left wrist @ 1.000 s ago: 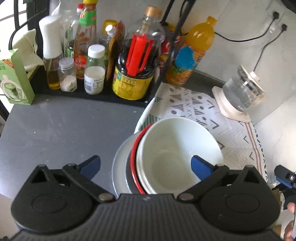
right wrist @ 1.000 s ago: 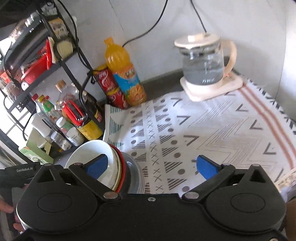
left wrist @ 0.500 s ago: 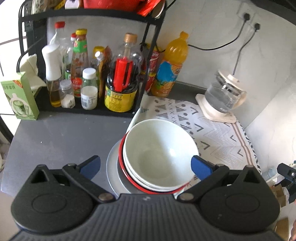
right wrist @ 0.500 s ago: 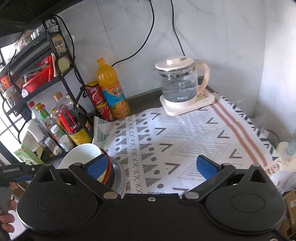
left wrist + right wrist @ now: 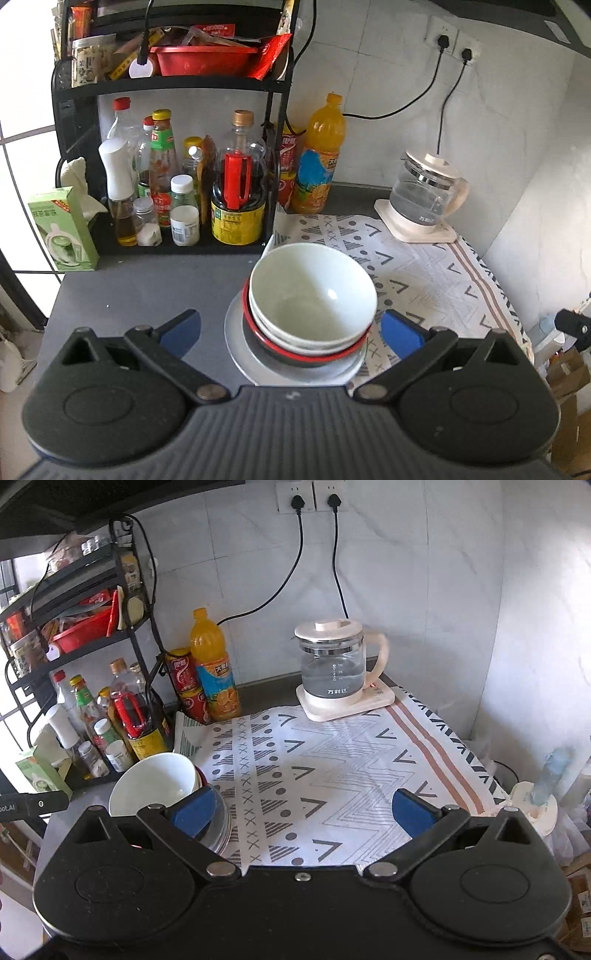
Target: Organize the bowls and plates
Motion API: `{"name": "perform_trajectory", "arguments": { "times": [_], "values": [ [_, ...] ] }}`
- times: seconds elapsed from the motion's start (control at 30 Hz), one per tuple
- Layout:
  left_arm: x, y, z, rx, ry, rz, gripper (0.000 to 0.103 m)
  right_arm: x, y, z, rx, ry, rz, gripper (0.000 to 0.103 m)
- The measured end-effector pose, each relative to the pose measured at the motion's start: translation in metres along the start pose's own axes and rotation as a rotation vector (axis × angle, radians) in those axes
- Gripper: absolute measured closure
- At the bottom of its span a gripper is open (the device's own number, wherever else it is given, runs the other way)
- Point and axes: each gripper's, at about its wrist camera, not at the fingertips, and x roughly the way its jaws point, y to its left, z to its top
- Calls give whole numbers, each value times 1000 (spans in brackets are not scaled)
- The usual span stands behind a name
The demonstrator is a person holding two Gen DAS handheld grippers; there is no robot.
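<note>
A white bowl point(image 5: 312, 295) sits on top of a stack: white bowls nested in a red-rimmed dark bowl point(image 5: 314, 354), all on a grey plate point(image 5: 240, 354). The stack stands on the dark counter at the left edge of the patterned cloth point(image 5: 424, 273). My left gripper point(image 5: 291, 328) is open and empty, held above and in front of the stack. My right gripper point(image 5: 303, 808) is open and empty over the cloth point(image 5: 332, 782); the stack of bowls point(image 5: 151, 786) shows at its left finger.
A black rack point(image 5: 177, 85) with sauce bottles and a red basin stands at the back left. An orange drink bottle point(image 5: 317, 166) and red cans stand by the wall. A glass kettle point(image 5: 336, 668) on its base stands at the back right. A green box point(image 5: 62, 229) stands left.
Both grippers have pulled back and up from the counter; the stack and the kettle look smaller and farther away. The bowls have not moved. Both grippers stay open.
</note>
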Motion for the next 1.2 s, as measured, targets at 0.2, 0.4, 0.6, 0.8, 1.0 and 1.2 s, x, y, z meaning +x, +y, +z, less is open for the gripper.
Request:
{"name": "perform_trajectory", "arguments": {
  "times": [0.2,0.4,0.6,0.8,1.0,1.2],
  "values": [
    [-13,-1,-17,22,-7,-9,0,-12,6,-13,-3,-15,5,0],
    [-24,-2,-33,47,-14,-15,0,-23,9,-29,-14,-10,-2,0],
    [-35,-5,-48,78,-18,-8,0,-35,8,-47,-42,-16,21,0],
    [-42,-4,-60,80,-17,-16,0,-45,6,-59,-39,-23,30,0],
    [-49,-7,-68,78,-17,-16,0,-50,6,-67,-40,-19,51,0],
    [-53,-11,-68,88,-27,-9,0,-50,9,-69,-41,0,70,0]
  ]
}}
